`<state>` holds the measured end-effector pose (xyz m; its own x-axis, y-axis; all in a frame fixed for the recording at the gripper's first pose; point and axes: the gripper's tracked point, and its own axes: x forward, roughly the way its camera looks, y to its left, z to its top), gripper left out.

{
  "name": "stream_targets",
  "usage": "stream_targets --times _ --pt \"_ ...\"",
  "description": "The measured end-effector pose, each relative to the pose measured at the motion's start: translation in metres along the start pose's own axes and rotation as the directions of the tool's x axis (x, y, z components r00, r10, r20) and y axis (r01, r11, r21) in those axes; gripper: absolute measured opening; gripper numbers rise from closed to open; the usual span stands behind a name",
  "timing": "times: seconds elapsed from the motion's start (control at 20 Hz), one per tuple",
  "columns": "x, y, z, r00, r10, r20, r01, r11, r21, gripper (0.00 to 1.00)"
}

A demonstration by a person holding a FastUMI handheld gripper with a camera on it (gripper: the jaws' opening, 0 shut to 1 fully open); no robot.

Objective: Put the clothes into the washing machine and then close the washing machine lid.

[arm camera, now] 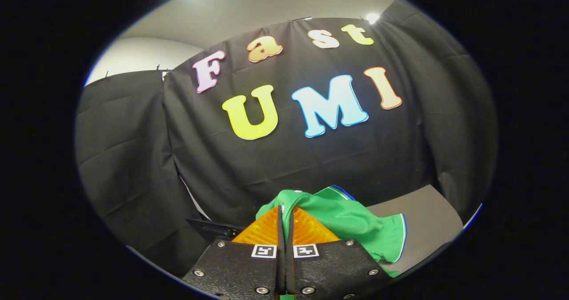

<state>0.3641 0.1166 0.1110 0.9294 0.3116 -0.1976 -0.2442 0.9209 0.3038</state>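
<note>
Tongs [285, 211]: fingers pressed nearly together, a fold of the green garment [351, 224] pinched between them at the tips. The cloth bunches over and just beyond the fingertips and hangs off to the right side of the fingers; white and blue trim shows along its edges. Garment appears lifted, its free end drooping toward the grey tabletop [426, 215] beyond it; whether it touches that surface cannot be told.

Progress, as judged: pick-up of the clothes is done, garment in hand. Left to do: carry it to the washing machine, drop it in, let go, close the lid. A dark edge [213, 229] sits low beside the left finger; too little of it shows to say what it is.

Writing: two small square black-and-white marker tags [284, 250] on the finger bases, pattern only, no readable text. No brand or label legible on the garment.
</note>
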Motion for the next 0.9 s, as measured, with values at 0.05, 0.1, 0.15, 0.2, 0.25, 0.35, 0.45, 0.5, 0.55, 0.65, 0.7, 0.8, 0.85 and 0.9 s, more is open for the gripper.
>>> stream_targets --times 0.05,0.1,0.15,0.2,0.25,0.35,0.45,0.5,0.55,0.65,0.7,0.8,0.85,0.9 --pt "0.001 0.011 0.002 1.000 0.014 0.010 -0.013 1.000 -0.002 0.00" --pt "0.000 0.022 0.003 0.999 0.029 0.022 -0.029 1.000 -0.004 0.00" --pt "0.001 0.032 0.004 0.999 0.040 0.028 -0.040 0.999 -0.006 0.00" --pt "0.002 0.043 0.003 0.998 0.051 0.035 -0.051 0.999 -0.006 0.00" --pt "0.004 0.054 0.001 0.998 0.062 0.034 -0.061 0.998 -0.008 0.00" --pt "0.006 0.073 -0.003 0.996 0.080 0.036 -0.079 0.997 -0.013 0.00" --pt "0.009 0.091 -0.009 0.995 0.095 0.032 -0.095 0.995 -0.015 0.00" --pt "0.011 0.102 -0.014 0.994 0.107 0.023 -0.106 0.994 -0.016 0.00" --pt "0.013 0.111 -0.017 0.993 0.114 0.023 -0.113 0.993 -0.017 0.00" --pt "0.015 0.129 -0.022 0.991 0.132 0.018 -0.131 0.991 -0.018 0.00" --pt "0.017 0.137 -0.026 0.990 0.142 0.013 -0.142 0.990 -0.016 0.00" --pt "0.020 0.153 -0.034 0.987 0.160 0.000 -0.160 0.987 -0.012 0.00" --pt "0.022 0.161 -0.037 0.985 0.171 -0.006 -0.171 0.985 -0.011 0.00" --pt "0.024 0.168 -0.043 0.984 0.179 -0.012 -0.179 0.984 -0.010 0.00"
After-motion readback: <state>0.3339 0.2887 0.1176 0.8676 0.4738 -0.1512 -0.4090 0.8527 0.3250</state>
